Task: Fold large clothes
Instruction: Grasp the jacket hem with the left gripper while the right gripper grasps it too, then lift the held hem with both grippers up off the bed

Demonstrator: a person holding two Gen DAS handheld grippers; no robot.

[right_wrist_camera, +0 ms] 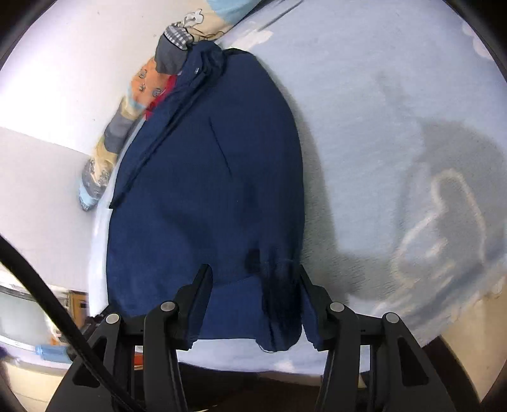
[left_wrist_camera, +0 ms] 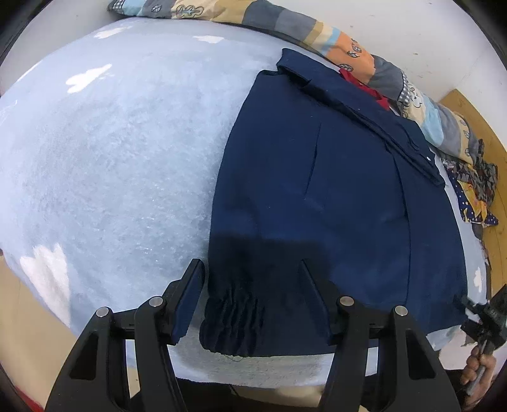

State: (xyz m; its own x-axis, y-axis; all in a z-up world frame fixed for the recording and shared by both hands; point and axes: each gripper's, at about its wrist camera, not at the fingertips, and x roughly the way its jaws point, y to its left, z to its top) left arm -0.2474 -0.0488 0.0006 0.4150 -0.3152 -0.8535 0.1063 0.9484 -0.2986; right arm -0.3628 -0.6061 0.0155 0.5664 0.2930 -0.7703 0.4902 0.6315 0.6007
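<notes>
A navy blue garment (left_wrist_camera: 317, 190) lies flat and lengthwise on a light blue blanket with white clouds (left_wrist_camera: 111, 158). Its near end has a gathered elastic hem (left_wrist_camera: 234, 317). My left gripper (left_wrist_camera: 250, 269) stands over that near left corner, jaws apart, with the gathered hem between the fingers and the left finger (left_wrist_camera: 190, 291) at the cloth's edge. In the right wrist view, my right gripper (right_wrist_camera: 253, 275) straddles the garment's (right_wrist_camera: 206, 190) other near corner, where a dark gathered hem (right_wrist_camera: 282, 304) lies by the right finger. No pad visibly presses the cloth.
A patchwork quilt (left_wrist_camera: 317, 28) is bunched along the white wall behind the garment, with something red (left_wrist_camera: 364, 85) under the garment's far end. Patterned cloths (left_wrist_camera: 475, 190) lie on the wooden floor at the right. A hand (left_wrist_camera: 478, 367) grips the other tool's handle.
</notes>
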